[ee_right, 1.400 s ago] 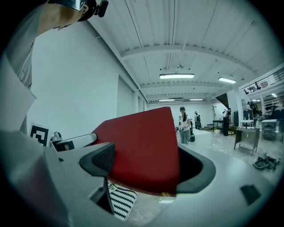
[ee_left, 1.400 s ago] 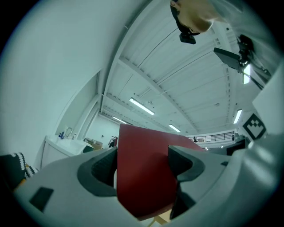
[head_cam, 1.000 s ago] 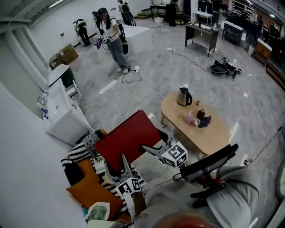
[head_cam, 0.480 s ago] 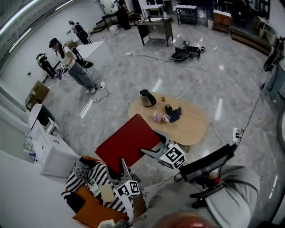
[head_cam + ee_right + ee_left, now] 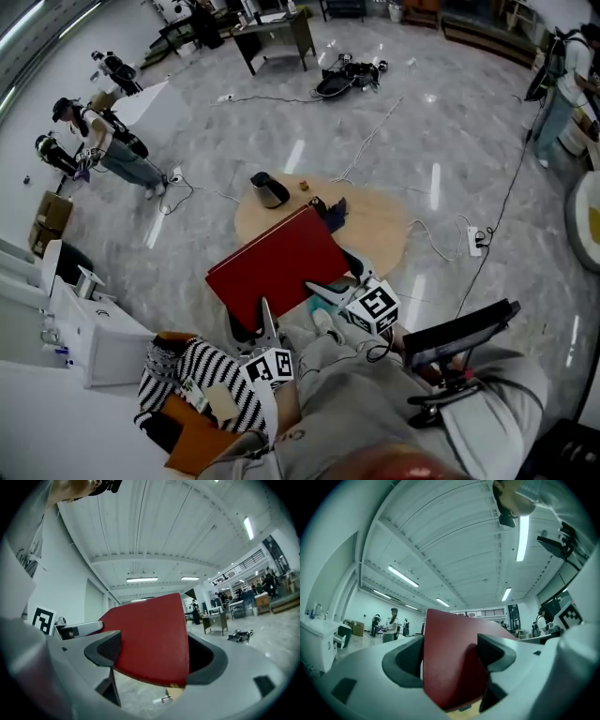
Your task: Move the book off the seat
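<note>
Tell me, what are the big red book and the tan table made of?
The red book looks like stiff card or cloth-covered board: it is flat and unbent, with a dull, matte face. The table looks like pale wood or a wood-look top, tan, even and smooth; I can't tell which.

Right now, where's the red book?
Head view centre: red book held by left gripper and right gripper, overlapping the round table, kettle just beyond.
</note>
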Demonstrator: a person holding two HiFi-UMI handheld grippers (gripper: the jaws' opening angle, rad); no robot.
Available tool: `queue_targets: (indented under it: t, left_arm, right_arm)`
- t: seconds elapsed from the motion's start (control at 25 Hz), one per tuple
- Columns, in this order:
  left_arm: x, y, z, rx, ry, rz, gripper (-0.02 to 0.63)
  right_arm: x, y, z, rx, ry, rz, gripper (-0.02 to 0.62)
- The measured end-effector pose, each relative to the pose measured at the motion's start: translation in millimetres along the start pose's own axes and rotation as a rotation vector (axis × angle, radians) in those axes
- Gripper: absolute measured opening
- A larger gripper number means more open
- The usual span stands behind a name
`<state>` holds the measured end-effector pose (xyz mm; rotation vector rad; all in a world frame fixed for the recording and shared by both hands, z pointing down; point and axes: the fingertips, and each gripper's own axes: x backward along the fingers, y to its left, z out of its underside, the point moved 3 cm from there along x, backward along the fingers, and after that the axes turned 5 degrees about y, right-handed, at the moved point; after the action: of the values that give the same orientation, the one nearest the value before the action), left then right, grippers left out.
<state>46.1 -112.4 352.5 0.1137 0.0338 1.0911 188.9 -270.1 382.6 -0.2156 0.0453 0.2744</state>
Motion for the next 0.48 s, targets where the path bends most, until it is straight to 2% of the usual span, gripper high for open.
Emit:
queue_targets:
  t: [0.24,0.48]
  left_arm:
    - [-70,-43,17,0.04,0.028,0.182,0.368]
    - [-157,-82,11,0.09,-0.003,0.363,0.368]
  right_arm:
    - [18,-61,-9,0.004,-0.009,0.189,0.433]
    - [20,-118,-47,0.052,-0.031,0.373,0.433]
